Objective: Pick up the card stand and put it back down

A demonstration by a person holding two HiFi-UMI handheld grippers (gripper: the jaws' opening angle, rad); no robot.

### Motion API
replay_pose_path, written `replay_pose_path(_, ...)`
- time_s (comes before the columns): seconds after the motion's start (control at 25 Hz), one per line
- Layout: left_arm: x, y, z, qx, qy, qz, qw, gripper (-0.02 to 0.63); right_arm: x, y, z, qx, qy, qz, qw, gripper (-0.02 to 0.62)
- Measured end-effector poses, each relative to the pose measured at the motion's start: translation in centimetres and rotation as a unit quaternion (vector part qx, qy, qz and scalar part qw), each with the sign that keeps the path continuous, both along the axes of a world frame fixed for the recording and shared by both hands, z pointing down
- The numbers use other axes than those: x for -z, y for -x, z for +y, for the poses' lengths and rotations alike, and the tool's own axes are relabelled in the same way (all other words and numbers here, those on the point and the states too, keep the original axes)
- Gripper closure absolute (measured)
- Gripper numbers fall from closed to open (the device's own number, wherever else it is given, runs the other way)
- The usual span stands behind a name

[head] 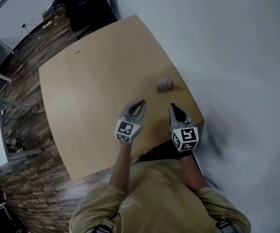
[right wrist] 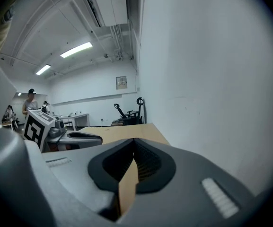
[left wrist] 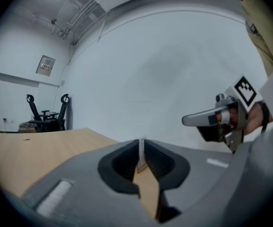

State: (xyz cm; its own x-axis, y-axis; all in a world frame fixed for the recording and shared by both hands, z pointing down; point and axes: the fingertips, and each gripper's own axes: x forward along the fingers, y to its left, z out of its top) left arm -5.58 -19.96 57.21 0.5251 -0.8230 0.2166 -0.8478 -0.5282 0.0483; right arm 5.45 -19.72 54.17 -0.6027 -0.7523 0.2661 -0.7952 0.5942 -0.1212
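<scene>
Hovering over the desk (head: 91, 81), the left tongs (head: 142, 102) and right tongs (head: 172, 106) are both pinched shut on nothing, side by side, with the card stand (head: 165, 84) just beyond them near the desk's right edge.

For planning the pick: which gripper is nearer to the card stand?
The right gripper: the card stand lies just beyond its tips; the left gripper sits farther to the side.
</scene>
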Motion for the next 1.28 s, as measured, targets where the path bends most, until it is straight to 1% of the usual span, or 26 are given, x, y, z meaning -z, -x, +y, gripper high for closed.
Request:
replay_pose_path(0.04, -1.1, 0.3, -0.9, 0.002, 0.012, -0.013, 0.9998, 0.570, -0.8, -0.1, -0.7, 0.000, 0.008, -0.001, 1.000, 0.591)
replay_pose_path(0.12, -3.2, 0.7, -2.5, -0.003, 0.038, -0.031, 0.9988, 0.569, -2.5, -0.3, -2.1, 0.002, 0.024, -0.001, 1.000, 0.591)
replay_pose_path(0.24, -5.8, 0.6, -4.7, -0.029, 0.070, -0.047, 0.9960, 0.527, -4.5, -0.5, -4.0, 0.003, 0.049, -0.004, 0.999, 0.591)
replay_pose_path(0.44, -9.5, 0.5, -8.2, -0.073, 0.101, -0.068, 0.9898, 0.394, -6.7, -0.7, -7.2, 0.006, 0.067, -0.009, 0.998, 0.591)
replay_pose_path(0.56, -11.6, -0.7, -9.9, -0.113, 0.124, -0.083, 0.9824, 0.312, -7.7, -1.6, -9.3, -0.001, 0.076, -0.016, 0.997, 0.591)
replay_pose_path(0.64, -12.4, -1.8, -10.9, -0.144, 0.127, -0.093, 0.9769, 0.275, -8.4, -2.3, -10.2, -0.008, 0.085, -0.019, 0.996, 0.591)
replay_pose_path(0.72, -13.1, -2.9, -11.7, -0.172, 0.124, -0.098, 0.9723, 0.255, -9.3, -2.9, -10.9, -0.014, 0.092, -0.018, 0.995, 0.591)
replay_pose_path(0.88, -14.7, -4.9, -13.9, -0.215, 0.118, -0.107, 0.9637, 0.249, -11.4, -4.1, -12.5, -0.025, 0.104, -0.017, 0.994, 0.591)
replay_pose_path(1.0, -15.3, -6.9, -14.8, -0.243, 0.113, -0.103, 0.9578, 0.252, -12.1, -5.1, -13.1, -0.031, 0.111, -0.016, 0.993, 0.591)
replay_pose_path(1.16, -15.7, -9.5, -15.7, -0.270, 0.111, -0.100, 0.9513, 0.322, -12.4, -6.4, -14.0, -0.044, 0.118, -0.015, 0.992, 0.591)
replay_pose_path(1.28, -16.6, -10.9, -16.3, -0.288, 0.113, -0.098, 0.9459, 0.354, -13.2, -7.1, -14.7, -0.053, 0.124, -0.013, 0.991, 0.591)
